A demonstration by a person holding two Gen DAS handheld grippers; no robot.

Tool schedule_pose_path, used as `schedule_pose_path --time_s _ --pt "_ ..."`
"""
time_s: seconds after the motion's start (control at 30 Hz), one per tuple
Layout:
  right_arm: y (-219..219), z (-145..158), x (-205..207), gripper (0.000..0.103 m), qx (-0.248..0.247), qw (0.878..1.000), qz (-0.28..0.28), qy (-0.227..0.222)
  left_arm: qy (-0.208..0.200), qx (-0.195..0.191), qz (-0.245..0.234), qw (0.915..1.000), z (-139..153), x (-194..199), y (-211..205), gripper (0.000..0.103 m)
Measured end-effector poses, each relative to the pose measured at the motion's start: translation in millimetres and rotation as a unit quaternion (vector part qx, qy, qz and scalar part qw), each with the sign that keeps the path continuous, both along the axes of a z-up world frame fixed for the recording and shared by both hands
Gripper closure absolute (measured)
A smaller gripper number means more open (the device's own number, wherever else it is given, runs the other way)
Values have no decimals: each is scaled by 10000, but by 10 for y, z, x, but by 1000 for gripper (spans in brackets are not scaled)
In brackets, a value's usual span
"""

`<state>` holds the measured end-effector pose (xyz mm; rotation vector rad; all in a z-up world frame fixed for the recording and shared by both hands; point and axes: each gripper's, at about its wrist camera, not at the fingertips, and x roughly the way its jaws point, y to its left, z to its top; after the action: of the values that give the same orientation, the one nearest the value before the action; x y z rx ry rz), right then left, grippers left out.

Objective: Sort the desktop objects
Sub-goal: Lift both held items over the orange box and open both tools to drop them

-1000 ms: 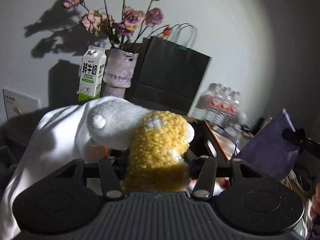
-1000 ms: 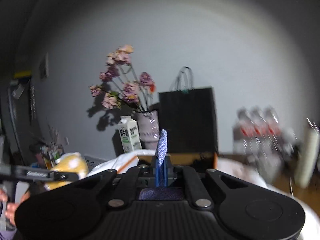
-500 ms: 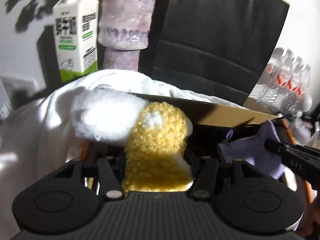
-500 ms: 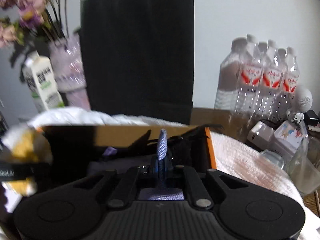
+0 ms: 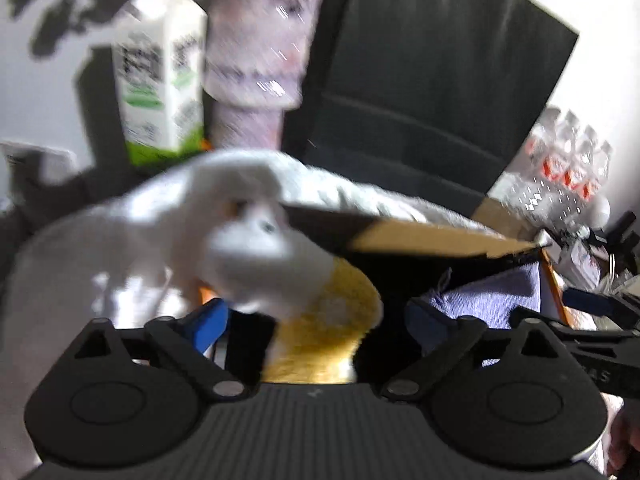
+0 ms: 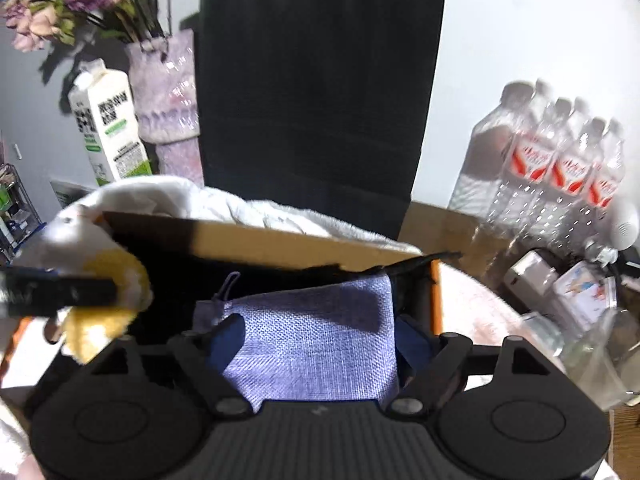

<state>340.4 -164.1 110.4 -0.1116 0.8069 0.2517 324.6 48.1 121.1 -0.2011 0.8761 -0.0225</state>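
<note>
Both grippers hung over one cardboard box. Left gripper was opening, jaws wide, with one white-and-yellow plush toy loose between them above the box's left side. Right gripper was opening too, one lilac fabric pouch lying unpressed between its jaws inside the box. Behind stood one milk carton, one vase, one black bag

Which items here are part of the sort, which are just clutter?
In play: plush toy at the opening left gripper; purple pouch at the opening right gripper; cardboard box.

Clutter: milk carton, vase, black bag, water bottles.
</note>
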Motion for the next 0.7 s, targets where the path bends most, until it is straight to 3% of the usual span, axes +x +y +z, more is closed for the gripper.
schedule_pose_path --time_s 0.1,0.3,0.47,0.7 --pt "-63 205 -173 20 66 9999 27 -117 -6 6 117 9999 194 -196 80 4" --pt "-243 479 -626 19 429 9990 62 -120 -115 403 31 9991 368 -696 43 4" --pt "-377 536 -1281 17 852 9954 258 -342 -675 772 -338 9942 363 -1458 -53 4" --pt "-652 333 -2365 15 1346 9867 374 -835 -1479 488 -774 9848 193 -2607 -111 0"
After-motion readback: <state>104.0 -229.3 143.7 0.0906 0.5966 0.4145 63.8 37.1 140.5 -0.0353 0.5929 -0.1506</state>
